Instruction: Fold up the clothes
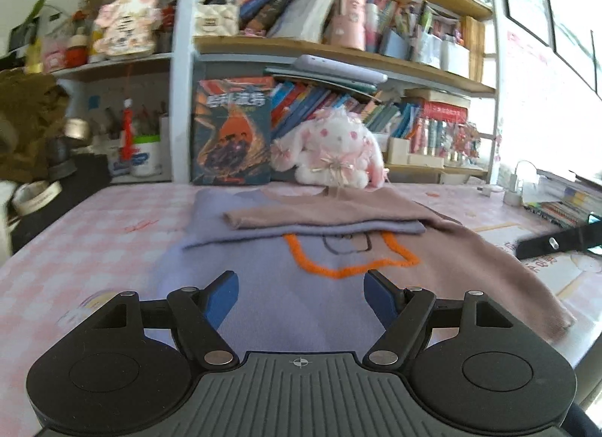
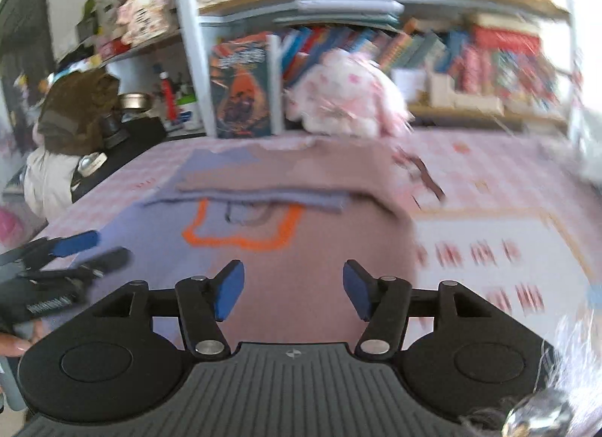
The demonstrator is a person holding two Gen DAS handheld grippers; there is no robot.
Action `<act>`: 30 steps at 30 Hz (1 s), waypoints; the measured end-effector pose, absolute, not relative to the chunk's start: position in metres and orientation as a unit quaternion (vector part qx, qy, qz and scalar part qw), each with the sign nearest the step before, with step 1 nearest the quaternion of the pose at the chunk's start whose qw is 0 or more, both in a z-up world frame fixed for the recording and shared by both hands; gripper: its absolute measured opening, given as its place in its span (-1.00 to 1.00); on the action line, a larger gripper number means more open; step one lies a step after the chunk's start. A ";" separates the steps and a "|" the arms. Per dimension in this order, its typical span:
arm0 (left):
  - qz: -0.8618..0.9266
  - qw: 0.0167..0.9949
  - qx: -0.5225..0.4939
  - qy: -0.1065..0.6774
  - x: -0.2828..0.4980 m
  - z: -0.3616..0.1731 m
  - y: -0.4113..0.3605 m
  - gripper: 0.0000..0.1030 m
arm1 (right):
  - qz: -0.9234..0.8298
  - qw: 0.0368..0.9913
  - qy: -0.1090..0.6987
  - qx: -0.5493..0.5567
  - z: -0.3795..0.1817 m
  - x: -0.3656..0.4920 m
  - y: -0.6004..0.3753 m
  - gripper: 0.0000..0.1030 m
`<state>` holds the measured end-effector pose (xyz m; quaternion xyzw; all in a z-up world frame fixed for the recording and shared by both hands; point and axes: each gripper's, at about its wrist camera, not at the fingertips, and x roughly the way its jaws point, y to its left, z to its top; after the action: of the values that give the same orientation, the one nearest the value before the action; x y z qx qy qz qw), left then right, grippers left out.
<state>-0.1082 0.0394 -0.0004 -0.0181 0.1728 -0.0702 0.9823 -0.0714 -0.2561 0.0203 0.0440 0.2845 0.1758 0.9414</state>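
A sweater point(image 1: 263, 249), half lavender and half dusty pink with an orange outline on its front, lies flat on the pink checked table point(image 1: 75, 241). Its sleeves are folded across the upper body. My left gripper point(image 1: 301, 279) hangs open over the lavender lower part, nothing between its blue pads. My right gripper point(image 2: 293, 267) is open over the pink half of the sweater point(image 2: 338, 226), also with nothing between its pads. In the blurred right wrist view the left gripper point(image 2: 98, 251) shows at the left edge, held by a gloved hand.
A pink-and-white plush rabbit point(image 1: 331, 151) and an upright book point(image 1: 231, 132) stand behind the sweater against crowded shelves. A tape roll point(image 1: 35, 194) and dark clutter sit at the left. Stacked books point(image 1: 564, 204) and a white plug point(image 1: 513, 192) lie at the right.
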 end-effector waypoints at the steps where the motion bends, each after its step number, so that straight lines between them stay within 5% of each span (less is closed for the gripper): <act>1: -0.062 0.983 -0.025 0.173 -0.117 0.002 0.044 0.47 | 0.170 0.941 0.287 0.052 0.017 -0.078 -0.264 0.09; 15: 0.012 0.972 -0.085 0.220 -0.164 -0.001 0.102 0.44 | 0.136 0.939 0.295 0.116 -0.016 -0.128 -0.316 0.13; 19: 0.010 0.965 -0.123 0.233 -0.150 -0.004 0.110 0.24 | 0.144 0.933 0.293 0.151 -0.021 -0.123 -0.323 0.13; 30: -0.001 0.954 -0.134 0.269 -0.119 -0.019 0.107 0.01 | 0.144 0.933 0.298 0.144 -0.029 -0.095 -0.308 -0.16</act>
<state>-0.1193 0.1074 -0.0187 -0.1342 0.2689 -0.0009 0.9538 -0.0954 -0.3085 -0.0289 0.1443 0.2978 0.1443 0.9326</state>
